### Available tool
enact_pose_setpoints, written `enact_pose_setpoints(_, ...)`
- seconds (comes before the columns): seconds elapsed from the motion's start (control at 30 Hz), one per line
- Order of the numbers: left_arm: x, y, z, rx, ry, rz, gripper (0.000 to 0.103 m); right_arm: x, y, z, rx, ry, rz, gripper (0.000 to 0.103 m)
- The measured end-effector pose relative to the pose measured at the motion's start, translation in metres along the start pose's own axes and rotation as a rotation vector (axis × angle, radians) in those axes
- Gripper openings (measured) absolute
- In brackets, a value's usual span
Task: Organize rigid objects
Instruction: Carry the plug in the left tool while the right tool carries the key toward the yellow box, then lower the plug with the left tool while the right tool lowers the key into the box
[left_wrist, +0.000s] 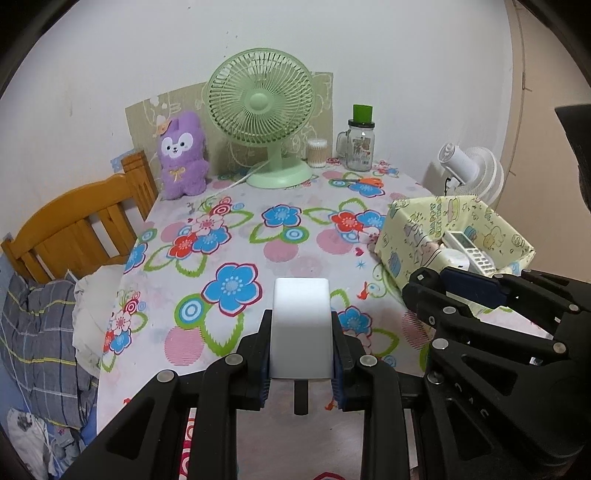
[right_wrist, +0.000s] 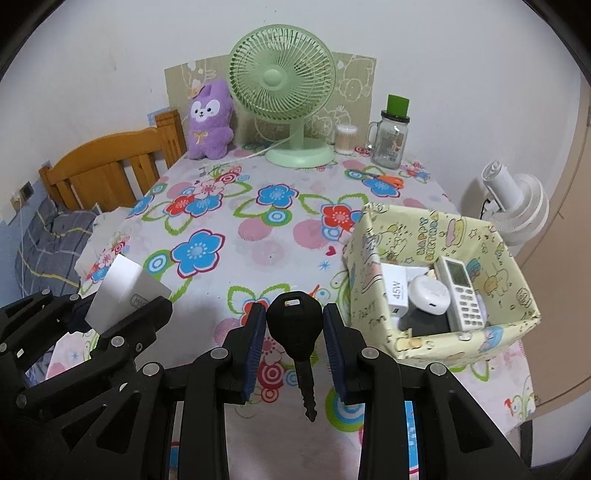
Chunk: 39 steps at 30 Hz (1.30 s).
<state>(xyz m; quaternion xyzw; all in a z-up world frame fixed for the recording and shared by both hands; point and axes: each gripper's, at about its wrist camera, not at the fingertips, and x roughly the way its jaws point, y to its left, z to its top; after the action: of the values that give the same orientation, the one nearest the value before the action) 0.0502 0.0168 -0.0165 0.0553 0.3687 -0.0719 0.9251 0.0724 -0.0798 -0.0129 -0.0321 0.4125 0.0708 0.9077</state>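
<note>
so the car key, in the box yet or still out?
Out. The car key is clamped in the right gripper, beside the box, not inside.

In the left wrist view the lower end of the white block (left_wrist: 301, 328) sits behind the left tool (left_wrist: 301, 354), so its base cannot be made out. The right tool (left_wrist: 469, 291) covers the near wall of the patterned box (left_wrist: 406, 236), and what it grips is masked. Inside the box, the remote (left_wrist: 469, 251) is half hidden. In the right wrist view, the print on the white block (right_wrist: 122, 291) is cut short by the left tool (right_wrist: 110, 314). The jar's label (right_wrist: 391, 142) is too small to read. The bench (right_wrist: 258, 236) runs off the bottom edge.
</note>
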Motion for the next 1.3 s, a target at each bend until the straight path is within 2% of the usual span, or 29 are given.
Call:
enact_pose_setpoints(0.57,-0.007,-0.036,0.025,0.031,-0.046,-0.015,0.025,-0.018,-0.038,0.009,0.024,-0.033,-0.018,0.035)
enact_pose_setpoints(1.3,0.009,-0.095,0.051,0.106,-0.045,-0.051,0.025,-0.021,-0.103,0.011,0.096,-0.037,-0.048,0.035)
